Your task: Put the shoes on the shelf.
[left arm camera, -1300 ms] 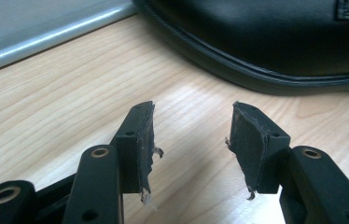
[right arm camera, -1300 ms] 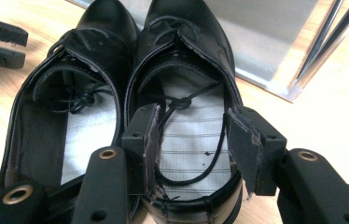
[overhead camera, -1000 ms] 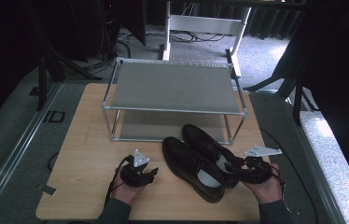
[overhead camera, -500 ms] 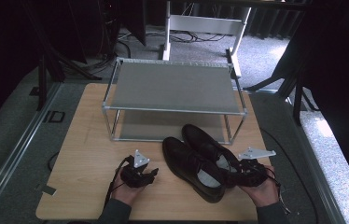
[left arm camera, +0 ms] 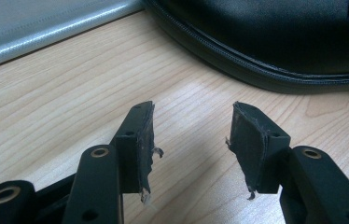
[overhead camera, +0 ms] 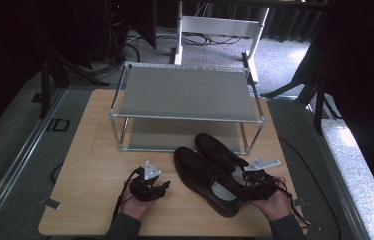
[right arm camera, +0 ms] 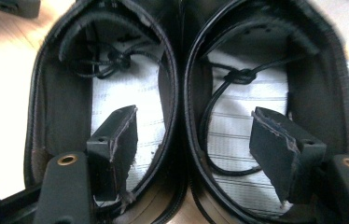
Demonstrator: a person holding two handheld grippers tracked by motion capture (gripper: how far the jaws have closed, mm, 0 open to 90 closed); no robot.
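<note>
The right hand-held gripper (right arm camera: 193, 144), jaws just opening, straddles the touching inner walls of both shoes (overhead camera: 215, 172); it should pinch them squarely. The left hand-held gripper (left arm camera: 191, 140) waits apart, empty

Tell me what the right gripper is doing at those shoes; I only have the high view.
Observer: In the right gripper view, the right gripper has one jaw down inside each shoe of the black pair, straddling their two adjoining inner walls.
Operator: Report the grip.
Observer: No grip. Its jaws have just been opening, and both pads stand clear of those walls.
Operator: Now check the left gripper.
Observer: In its own view, the left gripper is open with nothing between its jaws, just bare table.
</note>
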